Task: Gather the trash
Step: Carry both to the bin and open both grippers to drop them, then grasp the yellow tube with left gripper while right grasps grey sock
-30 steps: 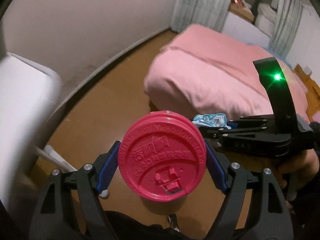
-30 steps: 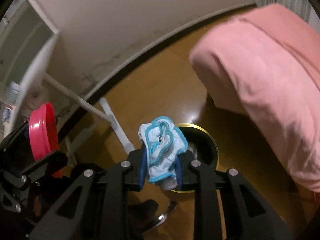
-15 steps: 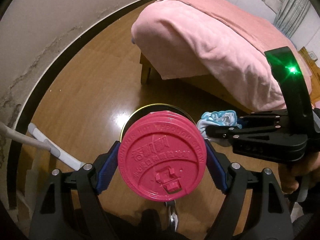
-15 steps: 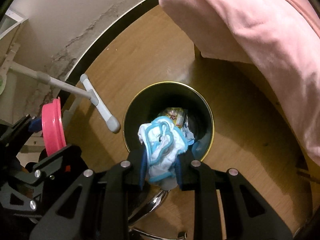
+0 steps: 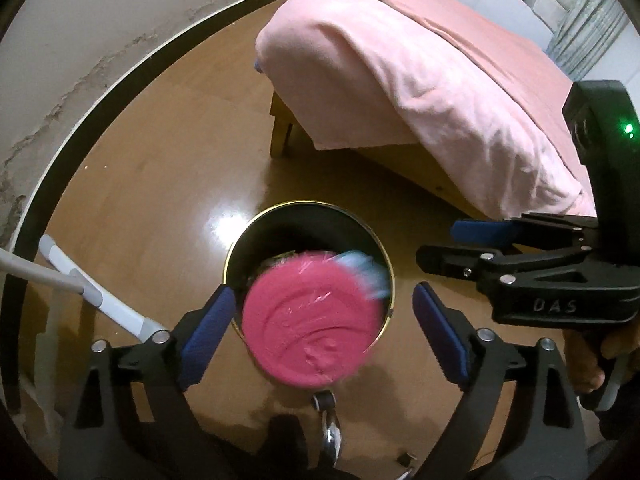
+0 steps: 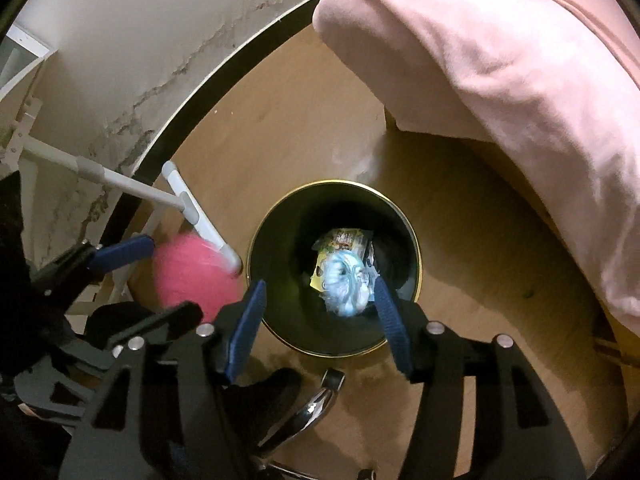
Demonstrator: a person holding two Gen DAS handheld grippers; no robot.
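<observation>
Standing spread directly above the black bin [image 6: 334,268], both hand-held grippers, left [image 5: 320,320] and right [image 6: 320,312], gripped nothing, pink lid [image 5: 312,320] and blue-white wad [image 6: 346,284] blurred below them, apparently dropping binward.

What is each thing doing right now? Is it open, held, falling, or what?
left gripper: open, holding nothing
right gripper: open, holding nothing
pink lid: loose, blurred, above the bin
blue-white wrapper: loose, blurred, over the bin's mouth
bin: upright, uncovered, trash inside
bed: covered by pink blanket
</observation>
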